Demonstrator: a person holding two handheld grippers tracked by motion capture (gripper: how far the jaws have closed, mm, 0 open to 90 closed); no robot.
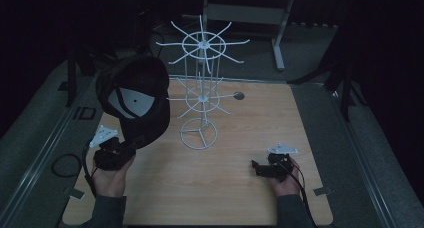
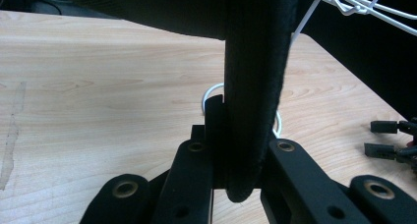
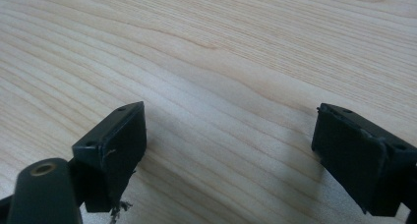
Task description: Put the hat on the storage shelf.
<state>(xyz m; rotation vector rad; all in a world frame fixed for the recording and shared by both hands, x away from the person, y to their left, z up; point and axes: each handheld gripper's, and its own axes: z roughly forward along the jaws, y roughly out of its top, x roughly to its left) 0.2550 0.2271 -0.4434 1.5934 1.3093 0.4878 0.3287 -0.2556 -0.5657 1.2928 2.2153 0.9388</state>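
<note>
A black cap (image 1: pixel 135 98) with a grey inner lining hangs in the air at the left, tilted with its opening toward the camera. My left gripper (image 1: pixel 134 145) holds it from below, shut on the brim (image 2: pixel 253 86), which stands on edge between the jaws of this gripper (image 2: pixel 236 150). A white wire rack (image 1: pixel 201 88) with two tiers of radiating hooks stands mid-table, just right of the cap; its hooks (image 2: pixel 354 3) show beyond the brim. My right gripper (image 1: pixel 256 168) rests low at the table's front right, open (image 3: pixel 231 140), with bare wood between its pads.
The wooden table (image 1: pixel 250 128) has a round grey grommet (image 1: pixel 239 95) behind the rack. A coiled black cable (image 1: pixel 65 164) lies off the left edge. A grey table frame (image 1: pixel 280 33) stands beyond the far edge. The right gripper (image 2: pixel 388 138) shows across the table.
</note>
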